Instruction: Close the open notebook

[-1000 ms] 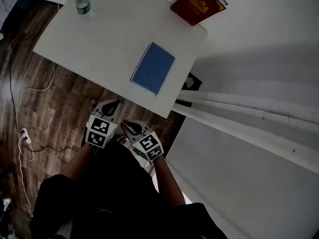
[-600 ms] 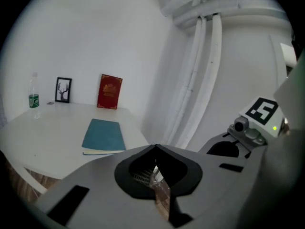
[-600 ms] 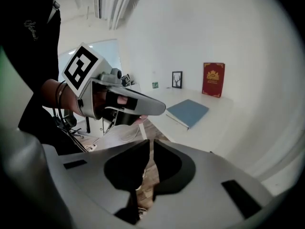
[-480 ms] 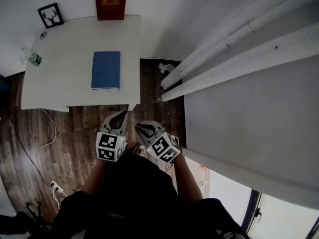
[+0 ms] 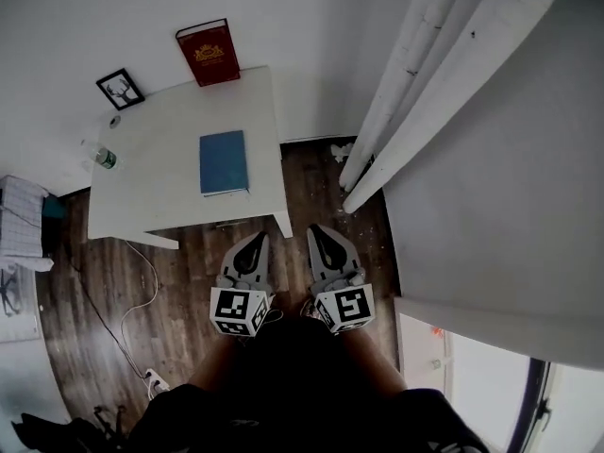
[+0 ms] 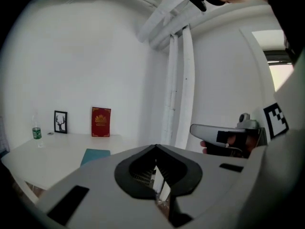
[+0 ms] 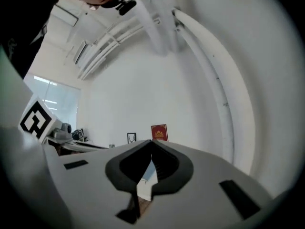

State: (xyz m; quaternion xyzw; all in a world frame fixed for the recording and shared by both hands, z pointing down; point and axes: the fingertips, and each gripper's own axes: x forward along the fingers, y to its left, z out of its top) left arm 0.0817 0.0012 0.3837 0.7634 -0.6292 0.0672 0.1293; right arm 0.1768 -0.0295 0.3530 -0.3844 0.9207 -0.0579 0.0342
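Observation:
The blue notebook [image 5: 224, 161] lies closed and flat on the white table [image 5: 151, 187], near its right edge; the left gripper view shows the notebook [image 6: 95, 155] well ahead. Both grippers hover over the wooden floor in front of the table, apart from the notebook, pointing toward it. My left gripper [image 5: 256, 239] has its jaw tips together and holds nothing. On my right gripper [image 5: 317, 231] the jaws have just been closing; they meet with nothing between them.
A red book [image 5: 209, 53] and a small framed picture [image 5: 121, 89] lean on the wall at the table's back. A water bottle [image 5: 102, 157] stands at its left edge. White pipes [image 5: 415, 92] run along the wall on the right. Cables [image 5: 132, 300] trail over the floor.
The table and notebook have shifted from the picture's upper centre to its upper left and look farther off. Both grippers have come up and now point forward side by side.

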